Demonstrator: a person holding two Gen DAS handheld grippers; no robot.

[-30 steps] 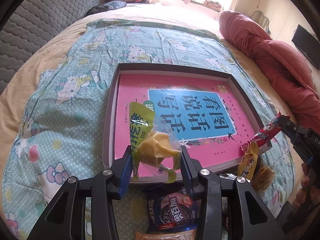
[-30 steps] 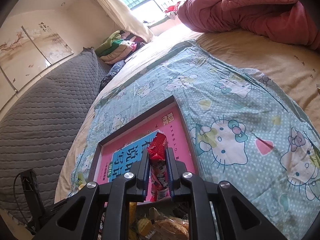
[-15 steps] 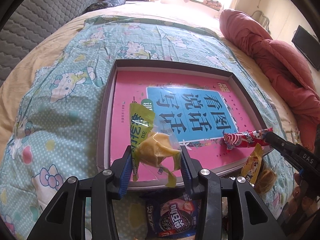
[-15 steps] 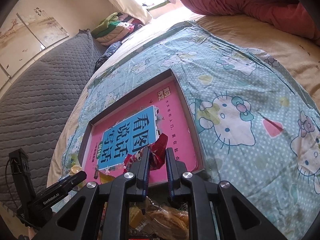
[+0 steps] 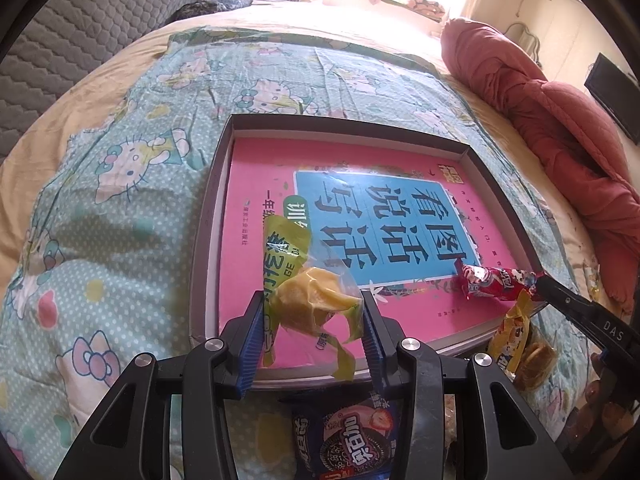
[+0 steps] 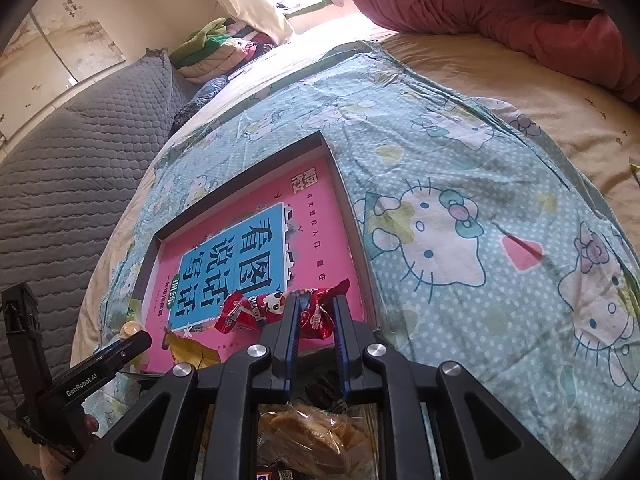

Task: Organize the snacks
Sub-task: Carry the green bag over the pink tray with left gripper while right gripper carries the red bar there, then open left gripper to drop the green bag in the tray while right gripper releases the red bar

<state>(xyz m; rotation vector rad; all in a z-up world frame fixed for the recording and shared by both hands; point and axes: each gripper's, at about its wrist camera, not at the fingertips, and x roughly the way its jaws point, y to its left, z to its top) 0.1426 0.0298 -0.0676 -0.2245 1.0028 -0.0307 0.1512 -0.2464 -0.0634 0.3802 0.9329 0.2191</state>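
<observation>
A shallow grey box (image 5: 210,216) with a pink and blue printed bottom lies on the cartoon-cat bedsheet. My left gripper (image 5: 314,312) is shut on a yellow-green packet (image 5: 316,300) of yellow snack, held over the box's near left corner. My right gripper (image 6: 314,318) is shut on a red wrapped candy bar (image 6: 256,310), which lies across the box's near right part. In the left wrist view the red bar (image 5: 492,278) shows with the right gripper's black finger behind it. The grey box (image 6: 348,208) shows in the right wrist view too.
Several loose snacks lie by the box's near edge: a blue cookie packet (image 5: 348,444), a yellow packet (image 5: 514,332) and a clear bag of biscuits (image 6: 316,436). A red quilt (image 5: 560,120) is bunched at the right, a grey quilted headboard (image 5: 72,28) at the left.
The right gripper has tipped down and brought the red bar from above the box's edge onto the pink bottom, now lying sideways. The left gripper with its packet has barely moved.
</observation>
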